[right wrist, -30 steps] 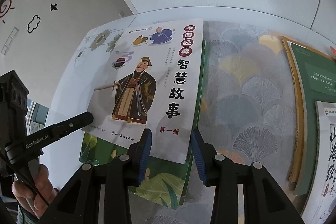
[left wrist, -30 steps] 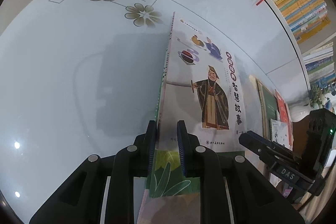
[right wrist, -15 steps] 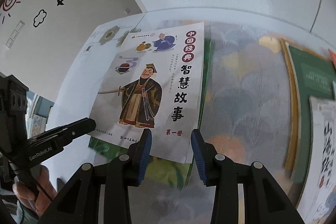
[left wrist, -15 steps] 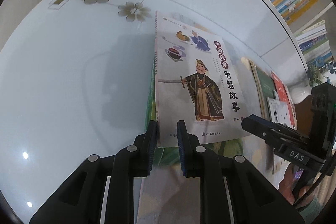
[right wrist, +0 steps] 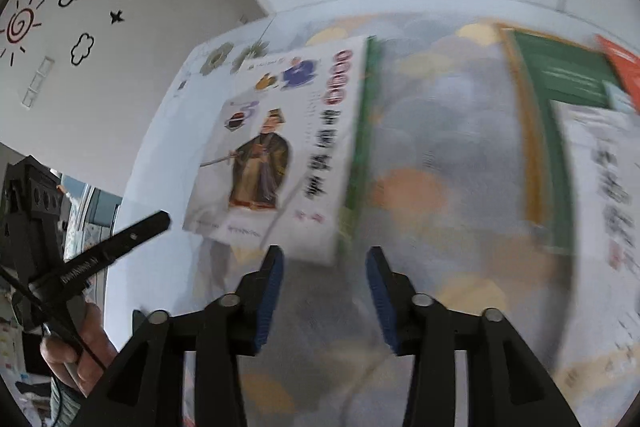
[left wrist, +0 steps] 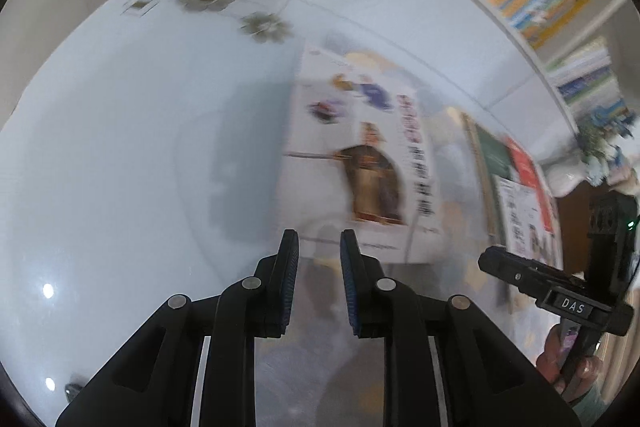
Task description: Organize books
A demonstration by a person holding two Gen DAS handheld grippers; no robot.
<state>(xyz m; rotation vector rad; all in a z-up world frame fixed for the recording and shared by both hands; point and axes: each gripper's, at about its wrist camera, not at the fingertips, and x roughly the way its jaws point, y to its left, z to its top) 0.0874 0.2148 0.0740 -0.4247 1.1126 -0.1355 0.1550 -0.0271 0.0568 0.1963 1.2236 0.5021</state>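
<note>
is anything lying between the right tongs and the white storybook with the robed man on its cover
Nothing visible does: the right tongs, whose jaws have just been opening, hang empty just short of the white storybook's near edge.

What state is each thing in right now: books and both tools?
White storybook: closed, flat, atop a green book, released.
Green-covered book: closed, flat, to the right.
Left tool: jaws just opening, nothing between them.
Right tool: jaws just opening, wide apart, empty.

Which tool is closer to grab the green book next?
Probably the right tool: the green book lies just to its right, nothing between its pads. The left tool sits beyond the white book.
</note>
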